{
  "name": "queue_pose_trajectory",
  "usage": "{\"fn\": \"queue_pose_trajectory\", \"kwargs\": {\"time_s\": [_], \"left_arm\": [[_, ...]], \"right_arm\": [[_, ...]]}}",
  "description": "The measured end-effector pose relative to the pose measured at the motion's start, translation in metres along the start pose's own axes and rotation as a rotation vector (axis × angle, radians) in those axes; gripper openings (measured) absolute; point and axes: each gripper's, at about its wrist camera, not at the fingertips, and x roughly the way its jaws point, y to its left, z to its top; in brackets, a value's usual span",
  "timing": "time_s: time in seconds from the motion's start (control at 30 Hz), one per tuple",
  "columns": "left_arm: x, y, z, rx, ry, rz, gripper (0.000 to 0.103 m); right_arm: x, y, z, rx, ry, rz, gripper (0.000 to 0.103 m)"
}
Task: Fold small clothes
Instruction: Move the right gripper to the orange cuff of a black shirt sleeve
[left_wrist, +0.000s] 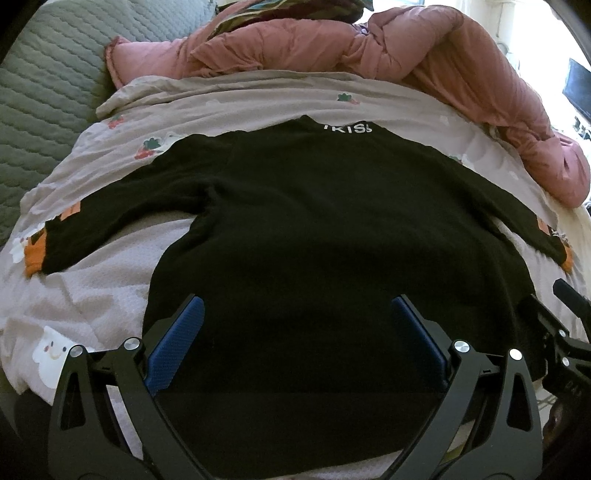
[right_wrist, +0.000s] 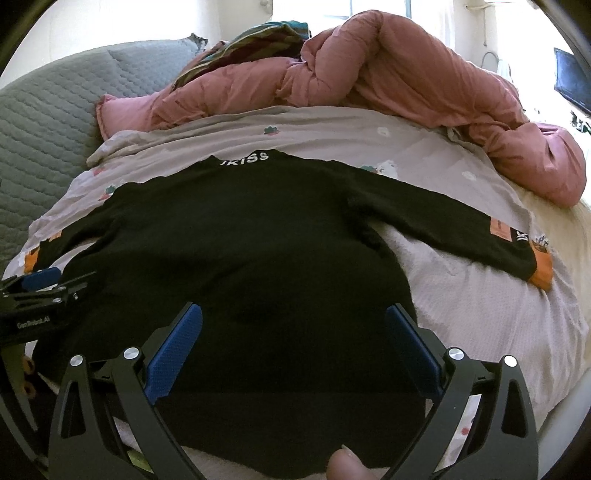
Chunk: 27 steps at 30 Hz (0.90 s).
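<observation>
Left wrist view: a black sweater (left_wrist: 295, 229) is spread flat on the bed (left_wrist: 110, 295), hem nearest, collar farthest; the left gripper (left_wrist: 295, 314) and right gripper (right_wrist: 293, 321) are held spread above the hem.

sweater (left_wrist: 314, 221): black, orange cuffs | sheet (left_wrist: 92, 306): grey, strawberry print | quilt (right_wrist: 424, 92): pink

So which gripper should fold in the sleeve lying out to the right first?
Right, probably. The right gripper hangs open over the black sweater on the side of that orange-cuffed sleeve. The left gripper, also open, hovers nearer the opposite sleeve.
</observation>
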Motion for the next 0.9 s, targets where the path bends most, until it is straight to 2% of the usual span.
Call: {"fn": "queue_pose_trajectory", "kwargs": {"time_s": [0.07, 0.2, 0.6, 0.9], "left_arm": [[0.001, -0.001, 0.002, 0.0, -0.001, -0.001, 0.095], [0.005, -0.005, 0.009, 0.012, -0.003, -0.003, 0.095], [0.015, -0.016, 0.033, 0.029, -0.008, 0.003, 0.095], [0.031, -0.019, 0.045, 0.029, 0.024, -0.007, 0.095]], "right_arm": [[0.001, -0.004, 0.002, -0.007, -0.016, -0.013, 0.099], [0.006, -0.014, 0.006, 0.003, 0.007, -0.019, 0.099], [0.023, -0.049, 0.018, 0.094, -0.001, -0.015, 0.099], [0.032, -0.064, 0.029, 0.112, -0.01, -0.047, 0.099]]}}
